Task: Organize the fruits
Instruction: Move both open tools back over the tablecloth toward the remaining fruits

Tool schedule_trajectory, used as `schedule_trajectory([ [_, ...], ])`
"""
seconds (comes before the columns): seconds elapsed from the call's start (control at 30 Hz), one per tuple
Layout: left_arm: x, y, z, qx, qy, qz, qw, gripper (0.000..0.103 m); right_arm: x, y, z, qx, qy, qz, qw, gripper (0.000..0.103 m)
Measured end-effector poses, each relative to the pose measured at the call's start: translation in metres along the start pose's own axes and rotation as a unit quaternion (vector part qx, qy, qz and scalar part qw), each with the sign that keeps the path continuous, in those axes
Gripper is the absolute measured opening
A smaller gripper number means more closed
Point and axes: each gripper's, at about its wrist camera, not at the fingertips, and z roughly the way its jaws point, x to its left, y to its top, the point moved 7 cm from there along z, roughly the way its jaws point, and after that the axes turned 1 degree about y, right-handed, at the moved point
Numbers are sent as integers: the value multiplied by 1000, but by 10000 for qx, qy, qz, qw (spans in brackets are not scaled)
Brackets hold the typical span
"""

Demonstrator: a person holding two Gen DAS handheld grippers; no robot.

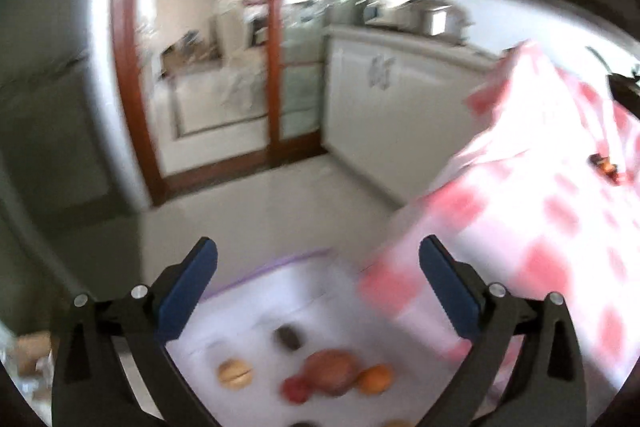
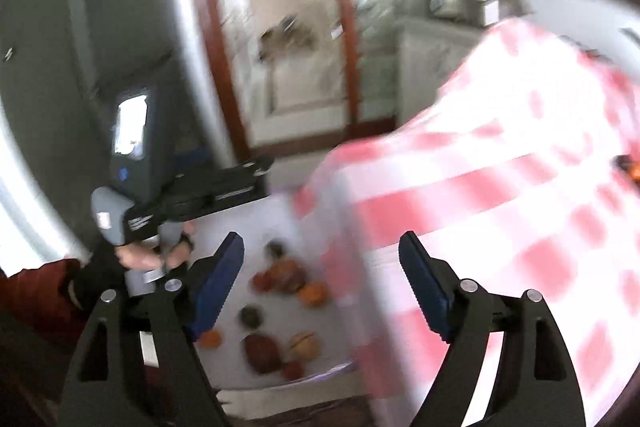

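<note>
The jaws of the left gripper are standing wide apart, released, with nothing being pressed between the blue pads. The jaws of the right gripper are likewise being held spread and empty. Both views are blurred.

The fruits are lying loose on a white tray, which is taken here as the landmark. On the tray, in the left wrist view, a large brownish-red fruit is being flanked by an orange fruit touching its right side and a small red fruit at its lower left. A tan round fruit is lying apart toward the tray's left side, and a small dark fruit is lying toward the tray's far part. In the right wrist view a second cluster is seen at the tray's near edge, with a dark green fruit lying between the two clusters.

A red-and-white checked cloth is being draped over a counter just to the right of the tray, its hanging corner reaching the tray's right edge. To the left of the tray, in the right wrist view, the left gripper's grey body is being held by a gloved hand with a dark red sleeve. Beyond the tray, a wood-framed glass door and white cabinets are being shown.
</note>
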Motion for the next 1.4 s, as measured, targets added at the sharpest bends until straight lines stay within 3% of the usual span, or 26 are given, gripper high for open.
schedule_trajectory([
  [0.03,-23,16,-5,-80,-235,83,9997,101,-19,6,-17,-210,-217,109,9995,87],
  [0.13,-94,49,-15,-149,-951,226,9951,101,-83,13,-53,-641,-906,549,9923,88],
  [0.23,-188,68,-7,97,-1535,606,9862,101,-157,8,-77,-760,-1543,1174,9781,88],
  [0.3,-242,70,4,329,-1820,827,9793,101,-198,4,-90,-881,-1738,1492,9694,88],
  [0.47,-381,56,62,1211,-1792,1225,9686,101,-317,-17,-105,-1064,-2571,2345,9314,88],
  [0.53,-411,49,76,1427,-1751,1169,9671,101,-365,-30,-106,-1139,-2732,2809,9130,88],
  [0.63,-449,52,88,1280,-1755,969,9713,101,-405,-55,-107,-1360,-2888,3460,8823,88],
  [0.77,-485,67,102,933,-1812,799,9757,101,-415,-80,-117,-1528,-2856,3874,8631,88],
  [0.9,-511,91,121,662,-1898,513,9782,101,-411,-79,-121,-1705,-2892,3769,8633,88],
  [1.1,-521,116,150,432,-2289,148,9724,101,-403,-78,-127,-1833,-3005,3704,8596,88],
  [1.2,-508,114,160,402,-2130,269,9758,101,-404,-81,-119,-1735,-2895,3900,8567,88],
  [1.33,-484,122,168,435,-2171,-425,9743,101,-430,-73,-91,-1388,-2676,4055,8629,88],
  [1.4,-480,123,171,437,-2075,-524,9758,101,-451,-61,-68,-963,-2727,3985,8704,88],
])
